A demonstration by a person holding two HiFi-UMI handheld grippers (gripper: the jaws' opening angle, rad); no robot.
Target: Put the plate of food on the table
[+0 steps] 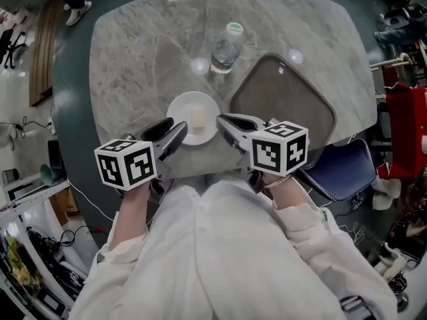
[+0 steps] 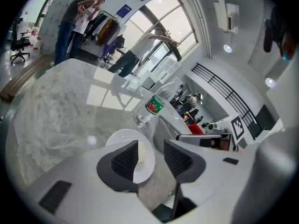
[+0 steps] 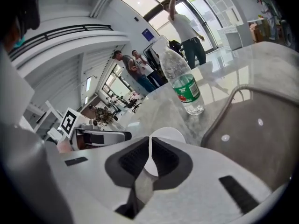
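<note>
My left gripper [image 1: 175, 127] stands wide open astride the plate's [image 1: 183, 107] near-left rim, my right gripper [image 1: 221, 118] seems pinched shut on its right rim, and the plate sits flat on the surface [image 1: 133, 59], bottle [image 1: 225, 51] beyond.

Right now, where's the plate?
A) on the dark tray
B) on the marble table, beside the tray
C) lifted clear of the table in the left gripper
B: in the head view the plate lies flat on the marble table, to the left of the tray and not on it.
</note>
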